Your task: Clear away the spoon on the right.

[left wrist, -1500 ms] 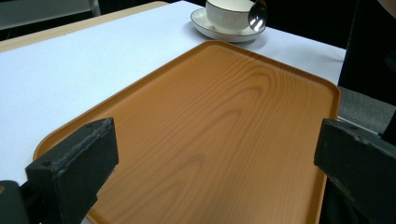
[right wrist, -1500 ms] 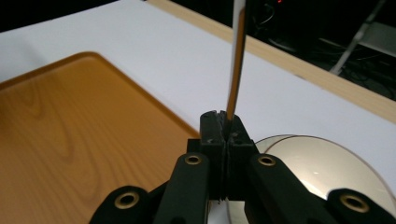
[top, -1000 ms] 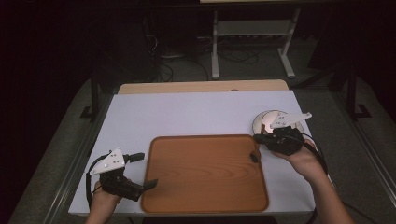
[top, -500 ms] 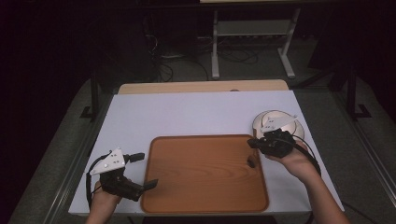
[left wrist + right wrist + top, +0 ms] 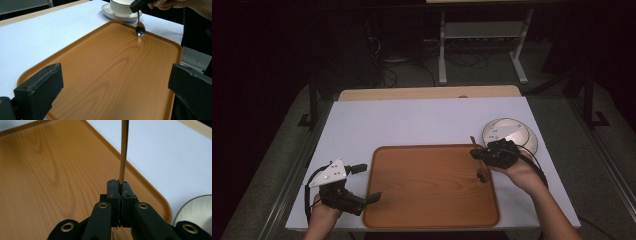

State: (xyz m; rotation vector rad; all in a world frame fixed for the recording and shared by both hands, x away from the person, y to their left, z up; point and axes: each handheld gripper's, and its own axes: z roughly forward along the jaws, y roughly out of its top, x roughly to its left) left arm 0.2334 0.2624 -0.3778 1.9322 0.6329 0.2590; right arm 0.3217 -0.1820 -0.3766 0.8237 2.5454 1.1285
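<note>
A spoon (image 5: 140, 27), clamped by its handle in the right gripper (image 5: 484, 154), hangs bowl-down, at or just above the wooden tray (image 5: 432, 220) near its far right corner, beside the cup and saucer (image 5: 512, 131) on the white surface (image 5: 412, 120). The left gripper (image 5: 369, 197), jaws apart, waits at the tray's near edge. Judged next: lower, tilt flat, release.

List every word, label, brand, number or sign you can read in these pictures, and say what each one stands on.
None can be read: no lettering shows on the wooden tray, the spoon, the cup, its saucer, the white table cover, or either gripper.
</note>
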